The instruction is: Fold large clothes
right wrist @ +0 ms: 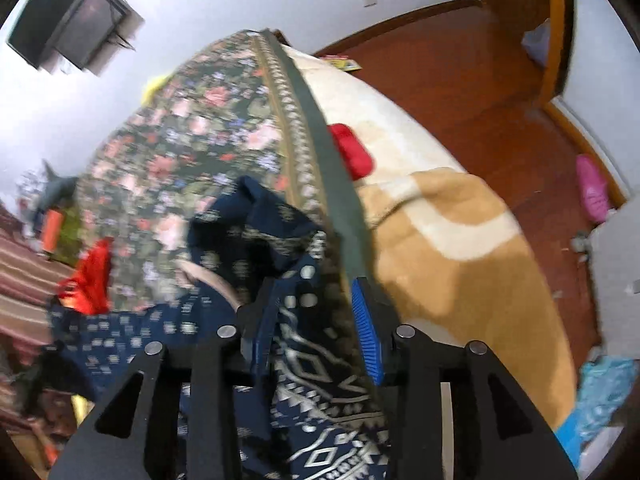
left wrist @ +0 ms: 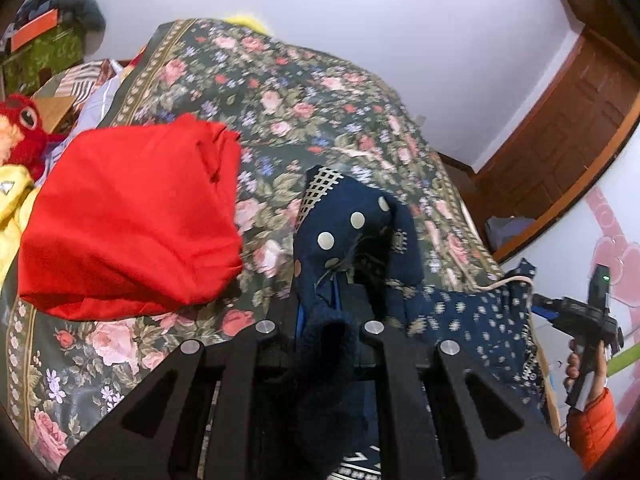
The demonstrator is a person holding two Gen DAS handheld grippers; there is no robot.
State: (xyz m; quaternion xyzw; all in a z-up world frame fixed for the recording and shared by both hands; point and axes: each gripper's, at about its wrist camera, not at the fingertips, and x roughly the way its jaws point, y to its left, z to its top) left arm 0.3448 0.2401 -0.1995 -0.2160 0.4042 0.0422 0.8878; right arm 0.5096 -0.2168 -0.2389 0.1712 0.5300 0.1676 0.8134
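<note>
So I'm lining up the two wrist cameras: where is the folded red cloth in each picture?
Left wrist: red cloth is large at left-centre, lying on the floral bedspread.
Right wrist: it is a small blurred red patch at the left edge.
Shared landmark: the navy patterned garment in both views.

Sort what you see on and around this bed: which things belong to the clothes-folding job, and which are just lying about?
Job in hand:
- navy patterned garment
- left gripper, holding it
- right gripper
- folded red garment

Lying about:
- floral bedspread
- red plush toy
- pink slipper
- tan blanket
</note>
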